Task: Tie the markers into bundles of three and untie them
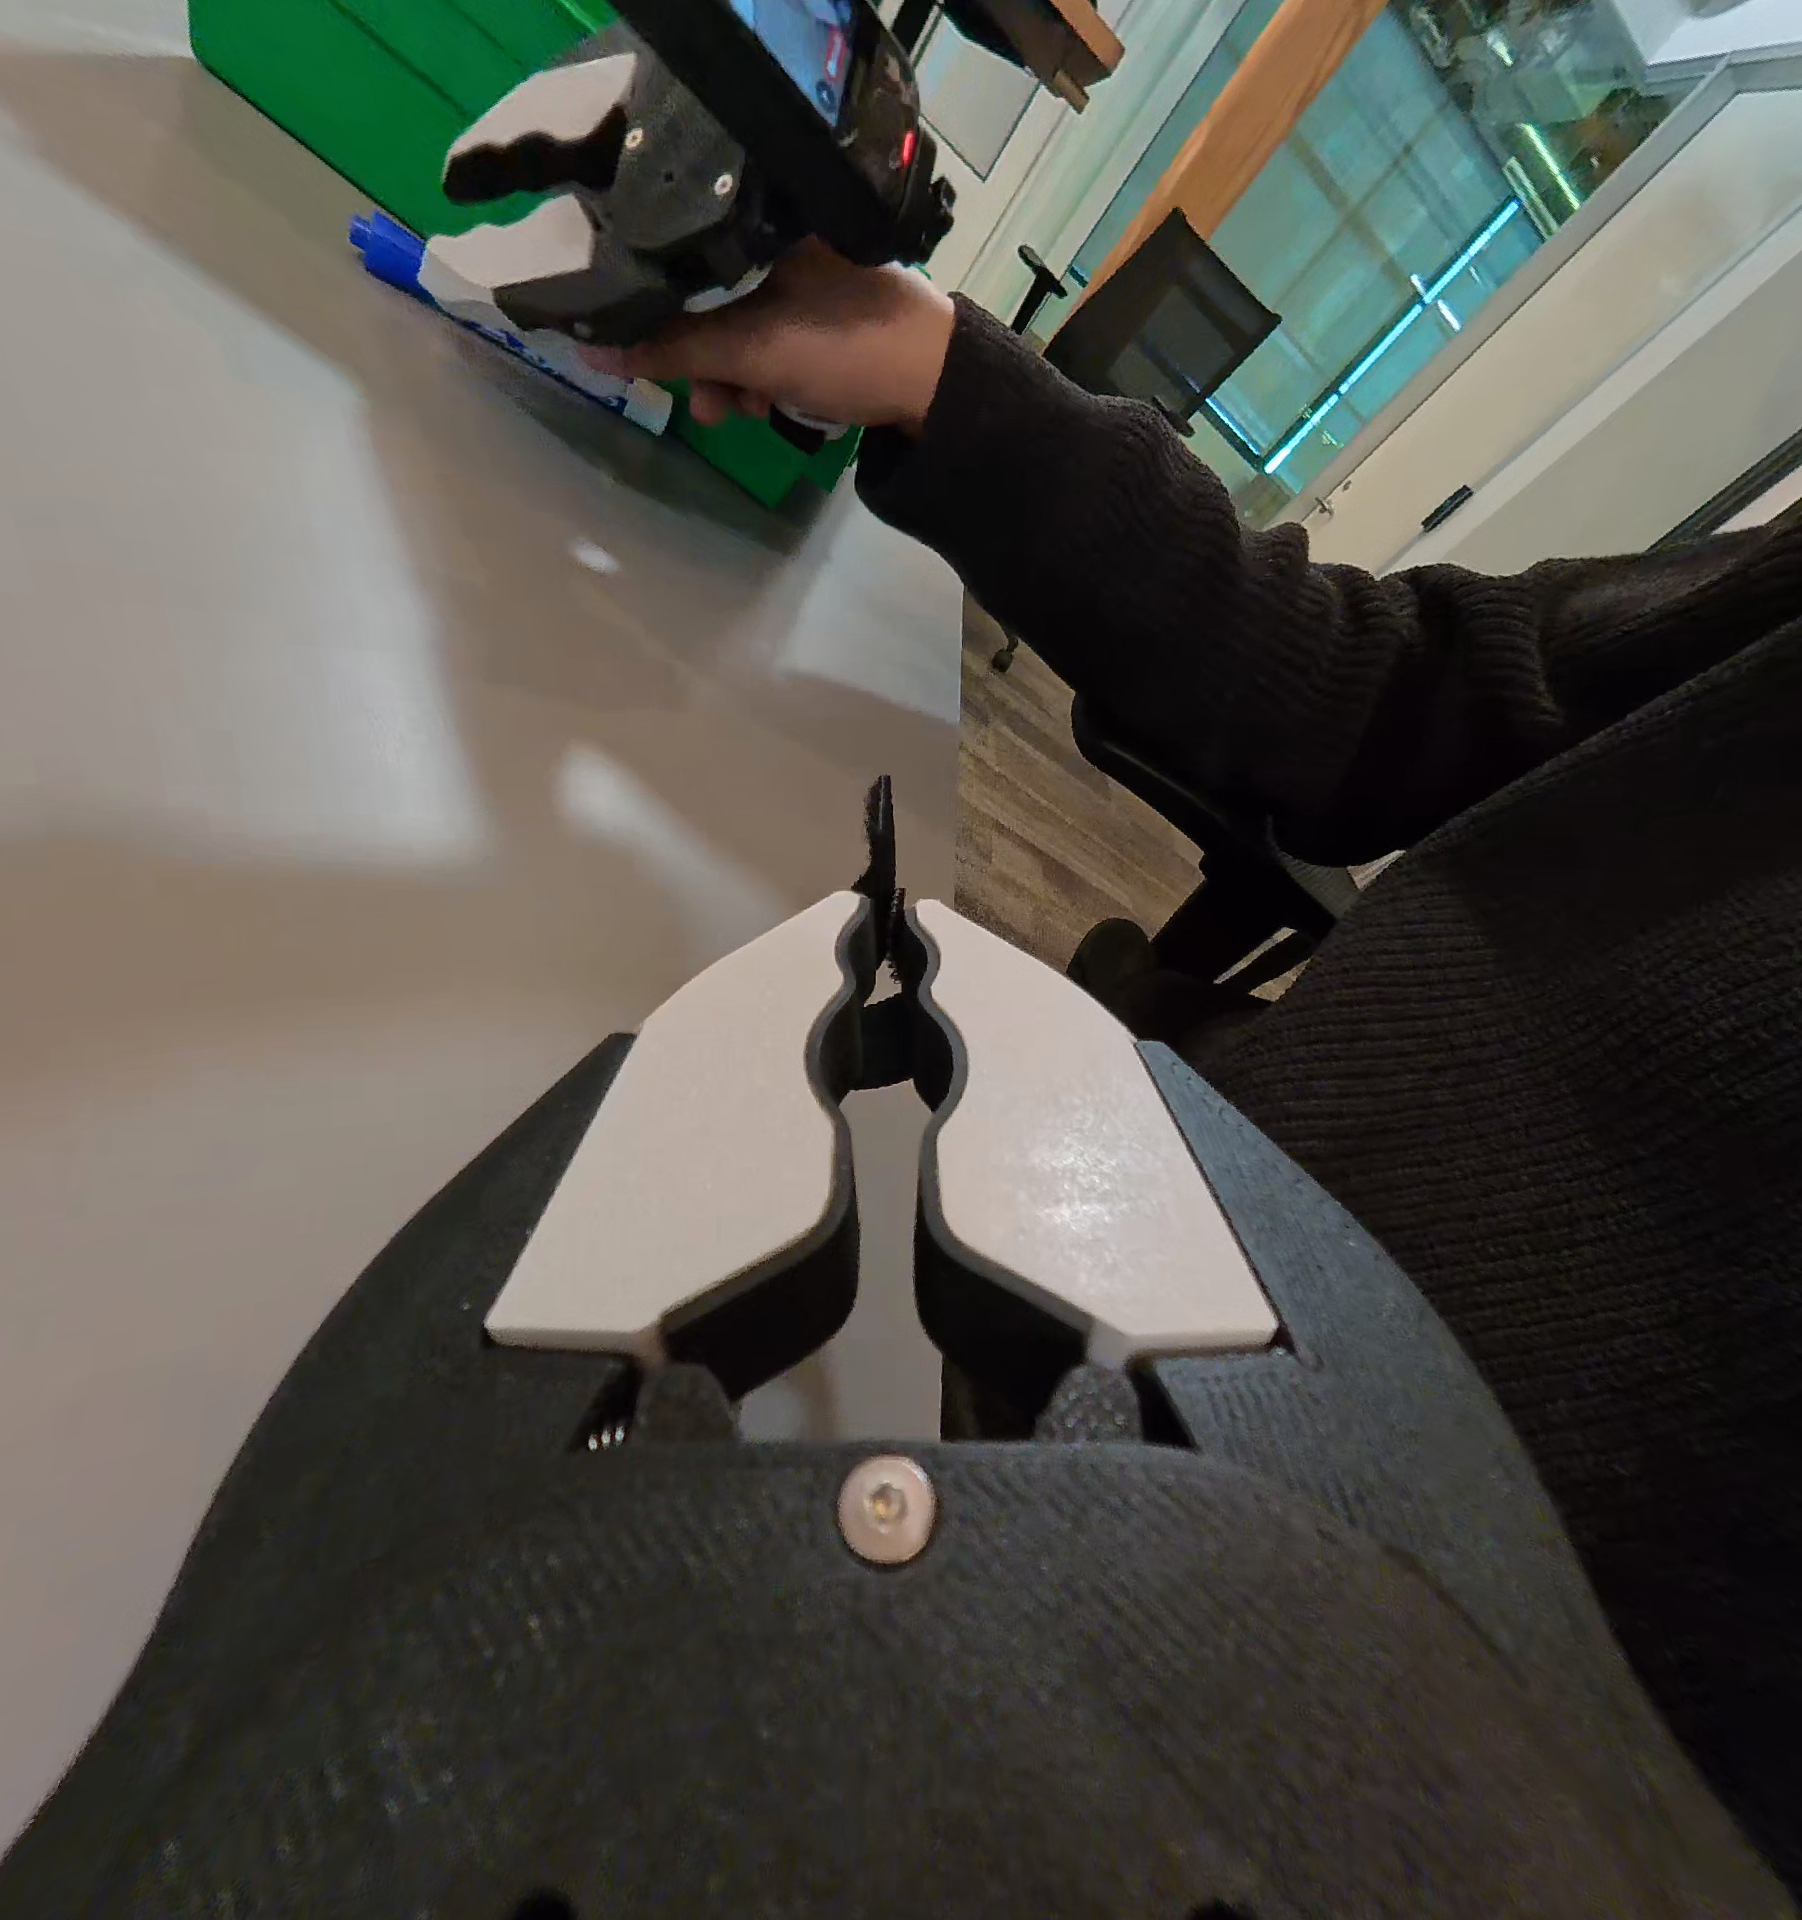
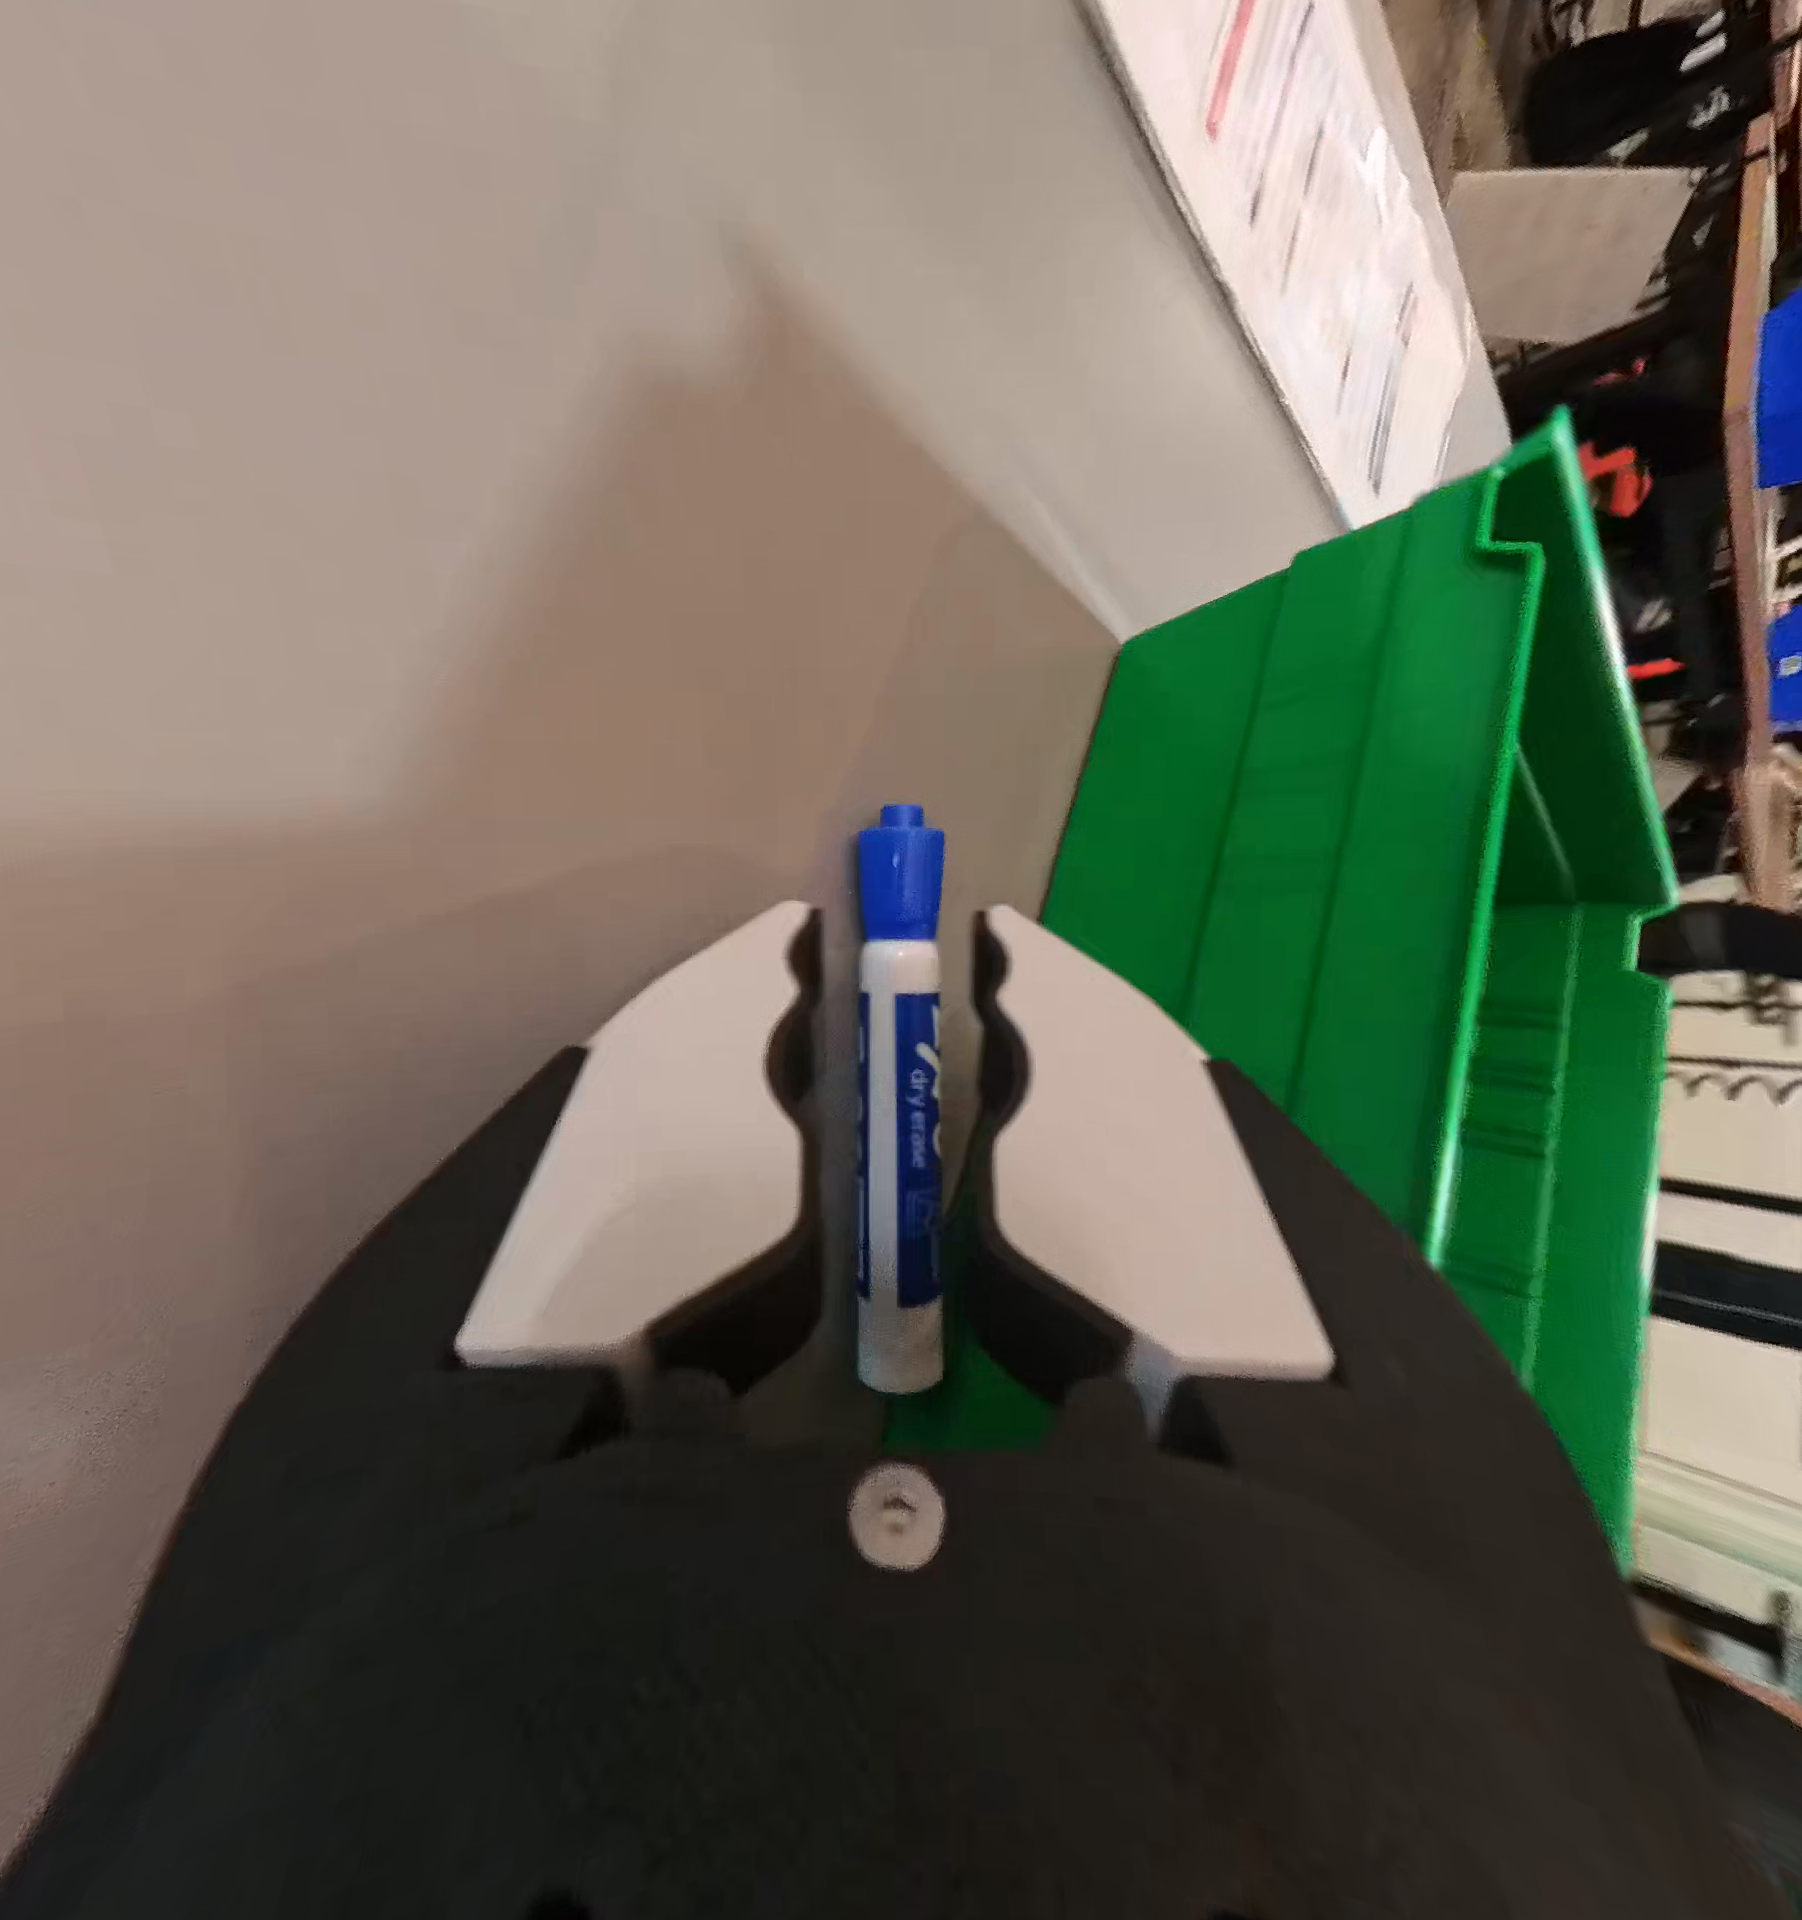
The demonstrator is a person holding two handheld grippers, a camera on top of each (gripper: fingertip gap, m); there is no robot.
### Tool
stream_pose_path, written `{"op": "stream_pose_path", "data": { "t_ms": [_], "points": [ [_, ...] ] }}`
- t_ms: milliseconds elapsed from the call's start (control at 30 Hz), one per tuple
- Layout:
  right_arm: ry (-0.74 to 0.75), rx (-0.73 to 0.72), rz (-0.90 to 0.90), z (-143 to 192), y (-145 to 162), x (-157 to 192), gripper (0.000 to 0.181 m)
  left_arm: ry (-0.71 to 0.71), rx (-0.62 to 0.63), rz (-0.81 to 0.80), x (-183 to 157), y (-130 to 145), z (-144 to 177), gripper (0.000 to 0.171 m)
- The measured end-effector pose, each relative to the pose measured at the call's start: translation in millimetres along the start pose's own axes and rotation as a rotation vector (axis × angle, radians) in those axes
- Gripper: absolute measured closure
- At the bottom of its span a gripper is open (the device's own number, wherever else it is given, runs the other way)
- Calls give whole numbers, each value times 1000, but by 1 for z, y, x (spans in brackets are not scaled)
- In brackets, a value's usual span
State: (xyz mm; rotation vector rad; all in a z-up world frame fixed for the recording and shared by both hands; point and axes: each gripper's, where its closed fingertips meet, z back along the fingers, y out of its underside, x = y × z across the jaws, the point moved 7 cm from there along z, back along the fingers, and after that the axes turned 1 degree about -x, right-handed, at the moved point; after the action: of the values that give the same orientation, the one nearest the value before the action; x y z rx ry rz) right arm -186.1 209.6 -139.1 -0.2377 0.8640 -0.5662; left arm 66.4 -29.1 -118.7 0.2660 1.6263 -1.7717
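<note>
A blue and white dry-erase marker [image 2: 899, 1091] lies on the beige table [image 2: 357, 520], close beside a green plastic bin [image 2: 1344, 883]. My right gripper [image 2: 897, 925] is open and straddles the marker lengthwise, with a gap on each side. In the left wrist view the right gripper [image 1: 461, 192] hovers open over the marker [image 1: 388, 249] by the bin [image 1: 357, 94], held by a hand. My left gripper [image 1: 886, 914] is shut near the table's edge on a thin black strip [image 1: 881, 831] that sticks out past the fingertips.
The table's edge [image 1: 959, 727] runs just right of the left gripper, with wood-look floor beyond. A person's black sleeve [image 1: 1136, 540] crosses above it. A black chair [image 1: 1167, 322] stands behind. A white sheet [image 2: 1323, 239] lies at the far edge, and shelves with blue bins [image 2: 1801, 395] stand beyond. The left gripper's tips are roughly 35 cm from the right gripper's.
</note>
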Motion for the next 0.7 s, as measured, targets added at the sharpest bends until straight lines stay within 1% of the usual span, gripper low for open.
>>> {"op": "stream_pose_path", "data": {
  "t_ms": [67, 100, 200, 267, 367, 400, 467, 533, 567, 600, 700],
  "points": [
    [-22, -11, -89, 3, 1, -7, 125, 1, -10, 2, -1, 0, 3, 168],
    [-42, -27, -128, 6, 0, -10, 120, 2, -16, 1, -2, -1, 4, 168],
    [-70, -38, -197, 10, 3, -15, 123, 9, -25, 0, -5, -1, 7, 168],
    [-61, -26, -196, 8, 6, -14, 123, 15, -25, 2, -6, 0, 8, 168],
    [-68, 33, -188, -3, 13, -8, 122, 24, -20, 4, -7, 0, 7, 168],
    [-77, 56, -195, -6, 16, -6, 125, 27, -18, 4, -7, 1, 6, 168],
    [-119, 65, -241, -10, 18, -3, 149, 31, -13, 3, -8, 1, 6, 168],
    [-143, 82, -284, -10, 20, -5, 151, 35, -12, 1, -8, 1, 5, 168],
    [-171, 89, -305, -10, 21, -5, 155, 37, -11, 1, -8, 1, 5, 168],
    [-218, 88, -325, -8, 21, -3, 161, 38, -10, 2, -8, 1, 5, 168],
    [-412, 48, -376, 1, 15, 7, 164, 38, -5, 8, -6, 1, 4, 168]
  ]
}}
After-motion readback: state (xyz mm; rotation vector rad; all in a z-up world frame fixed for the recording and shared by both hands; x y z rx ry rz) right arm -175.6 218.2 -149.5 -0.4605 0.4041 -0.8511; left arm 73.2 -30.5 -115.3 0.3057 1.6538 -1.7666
